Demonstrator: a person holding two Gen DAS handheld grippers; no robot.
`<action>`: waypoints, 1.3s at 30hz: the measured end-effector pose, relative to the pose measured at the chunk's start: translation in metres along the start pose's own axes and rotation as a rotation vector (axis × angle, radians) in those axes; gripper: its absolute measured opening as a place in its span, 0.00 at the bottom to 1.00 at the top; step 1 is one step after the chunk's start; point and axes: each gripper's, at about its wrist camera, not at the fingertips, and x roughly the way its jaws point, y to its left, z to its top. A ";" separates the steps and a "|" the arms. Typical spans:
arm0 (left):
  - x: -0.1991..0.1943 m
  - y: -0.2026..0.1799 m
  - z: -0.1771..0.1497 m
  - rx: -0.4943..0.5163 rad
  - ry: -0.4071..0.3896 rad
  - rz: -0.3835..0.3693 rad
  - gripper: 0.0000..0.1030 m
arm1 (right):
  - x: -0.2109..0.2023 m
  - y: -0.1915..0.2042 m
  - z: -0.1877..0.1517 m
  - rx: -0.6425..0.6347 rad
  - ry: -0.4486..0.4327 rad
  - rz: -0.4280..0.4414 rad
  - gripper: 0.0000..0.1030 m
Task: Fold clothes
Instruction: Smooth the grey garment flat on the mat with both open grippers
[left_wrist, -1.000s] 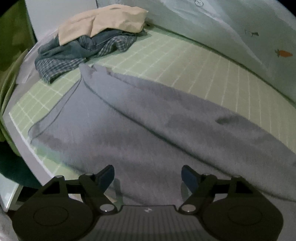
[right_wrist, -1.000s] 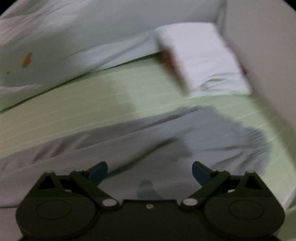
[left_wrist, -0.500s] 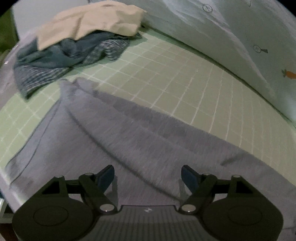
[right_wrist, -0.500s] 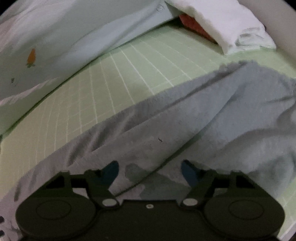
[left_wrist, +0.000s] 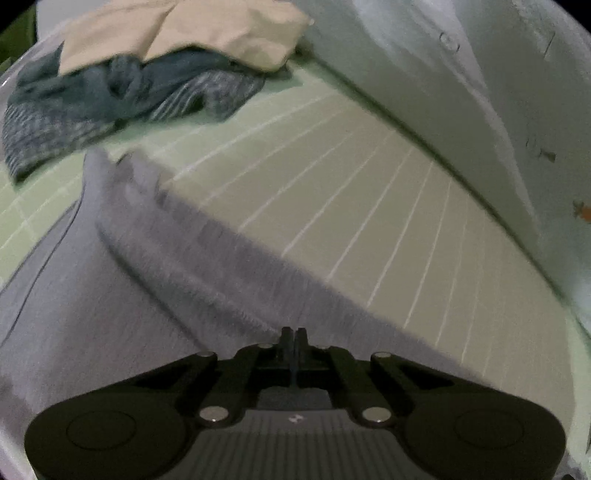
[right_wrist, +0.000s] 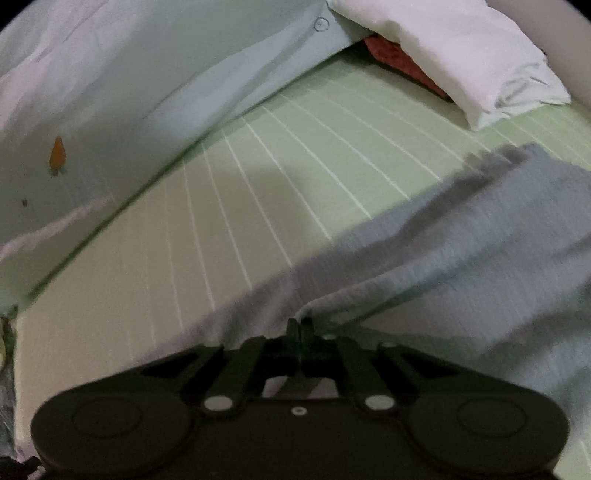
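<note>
A grey garment (left_wrist: 129, 314) lies spread across the green checked bed sheet (left_wrist: 351, 184). In the left wrist view its far edge forms a ridge that runs down to my left gripper (left_wrist: 293, 332). The jaws are closing and stand together, pinching the cloth at that edge. In the right wrist view the same grey garment (right_wrist: 461, 277) fills the lower right. A fold of it rises into my right gripper (right_wrist: 300, 323), whose jaws are closing too and meet on the fabric. Both views are blurred by motion.
A pile of clothes sits at the far left: a beige piece (left_wrist: 192, 29) on a blue checked one (left_wrist: 110, 96). A pale duvet (right_wrist: 147, 74) runs along the far side of the bed. A white pillow (right_wrist: 461, 48) covers something red (right_wrist: 399, 59).
Both grippers went from wide open to shut and moved across the grey garment to its far edge. The cloth now puckers at each pair of fingertips.
</note>
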 end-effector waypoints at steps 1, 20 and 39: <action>0.001 -0.003 0.007 0.004 -0.010 -0.003 0.00 | 0.004 0.001 0.006 0.013 -0.002 0.006 0.01; -0.006 0.017 0.008 0.028 -0.020 0.133 0.76 | -0.004 0.025 -0.030 -0.224 -0.037 -0.127 0.81; -0.054 0.135 -0.009 0.222 0.034 0.231 0.85 | -0.045 0.075 -0.173 -0.296 0.029 -0.133 0.97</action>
